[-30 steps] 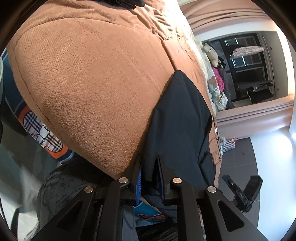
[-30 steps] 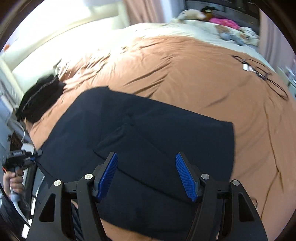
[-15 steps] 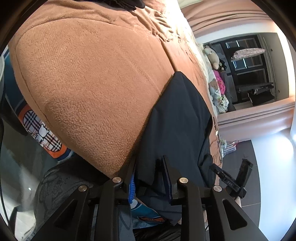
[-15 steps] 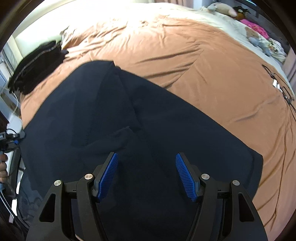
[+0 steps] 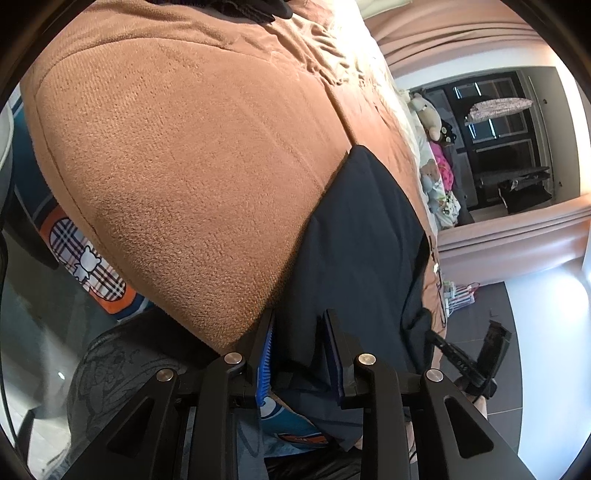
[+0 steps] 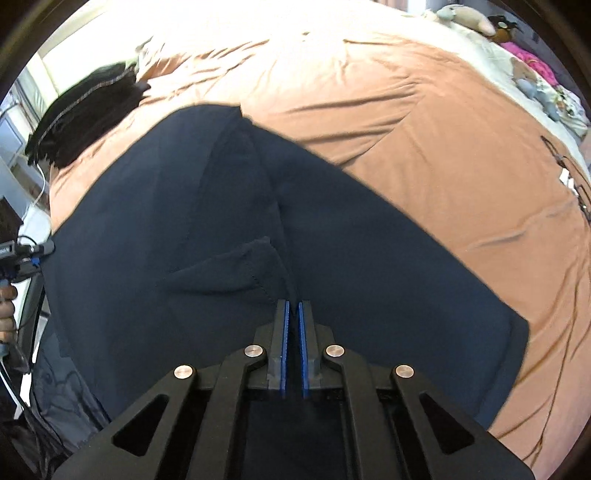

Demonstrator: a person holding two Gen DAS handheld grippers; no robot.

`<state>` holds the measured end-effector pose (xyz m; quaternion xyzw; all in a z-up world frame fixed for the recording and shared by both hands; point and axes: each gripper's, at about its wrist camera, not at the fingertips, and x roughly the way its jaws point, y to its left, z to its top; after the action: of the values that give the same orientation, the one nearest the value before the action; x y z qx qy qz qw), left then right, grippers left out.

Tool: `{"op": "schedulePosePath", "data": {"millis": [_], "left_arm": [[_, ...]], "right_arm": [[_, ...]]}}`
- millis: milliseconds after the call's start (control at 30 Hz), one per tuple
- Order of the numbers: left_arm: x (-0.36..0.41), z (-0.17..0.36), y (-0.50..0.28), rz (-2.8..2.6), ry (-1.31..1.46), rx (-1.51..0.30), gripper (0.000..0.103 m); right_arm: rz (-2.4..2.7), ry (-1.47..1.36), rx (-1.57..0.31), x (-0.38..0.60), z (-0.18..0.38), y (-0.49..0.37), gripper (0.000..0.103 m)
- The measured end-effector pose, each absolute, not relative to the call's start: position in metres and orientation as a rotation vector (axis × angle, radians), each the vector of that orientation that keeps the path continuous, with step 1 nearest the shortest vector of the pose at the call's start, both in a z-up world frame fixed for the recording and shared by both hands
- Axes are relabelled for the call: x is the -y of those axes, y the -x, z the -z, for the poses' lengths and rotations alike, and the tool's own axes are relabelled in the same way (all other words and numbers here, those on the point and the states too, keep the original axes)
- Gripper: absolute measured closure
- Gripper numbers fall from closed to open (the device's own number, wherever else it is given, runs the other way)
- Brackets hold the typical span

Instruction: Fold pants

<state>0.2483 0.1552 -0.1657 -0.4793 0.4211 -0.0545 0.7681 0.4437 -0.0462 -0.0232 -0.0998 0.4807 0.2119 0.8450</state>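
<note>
Dark navy pants lie spread flat on the brown blanket covering the bed, w/ the near edge hanging over the bed's near side. A pocket flap shows near the middle, just left of the centre seam.

Right gripper: blue pads nearly touching, clenched on a thin ridge of the pants fabric at the centre seam, near edge of the garment. Fabric pinched up btwn the pads.

Left gripper: sits at the bed's edge, fingers a little apart w/ pants fabric running btwn the blue pads; it grips the cloth's edge there. In this view the pants run away from the gripper as a dark strip along the right of the blanket.

Other stuff: a black garment lies on the far left of the bed, apart from the pants. Stuffed toys at the far right, by the bed's head. A thin cable on the blanket at right. The other gripper's handle, held in a hand, shows at the far-left edge of the right wrist view.
</note>
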Motion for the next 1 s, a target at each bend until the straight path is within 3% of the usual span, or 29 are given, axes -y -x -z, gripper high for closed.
{"op": "schedulePosePath", "data": {"millis": [400, 633, 1000], "left_arm": [[-0.149, 0.16, -0.252, 0.113, 1.011, -0.91, 0.065], [-0.148, 0.16, -0.252, 0.113, 1.009, -0.911, 0.063], [-0.142, 0.161, -0.256, 0.13, 1.008, -0.915, 0.057]], "right_arm": [[-0.244, 0.084, -0.935, 0.101, -0.006, -0.427, 0.102], [-0.122, -0.007, -0.899, 0.13, -0.018, -0.417, 0.102], [-0.026, -0.123, -0.942, 0.155, 0.001, -0.408, 0.102]]}}
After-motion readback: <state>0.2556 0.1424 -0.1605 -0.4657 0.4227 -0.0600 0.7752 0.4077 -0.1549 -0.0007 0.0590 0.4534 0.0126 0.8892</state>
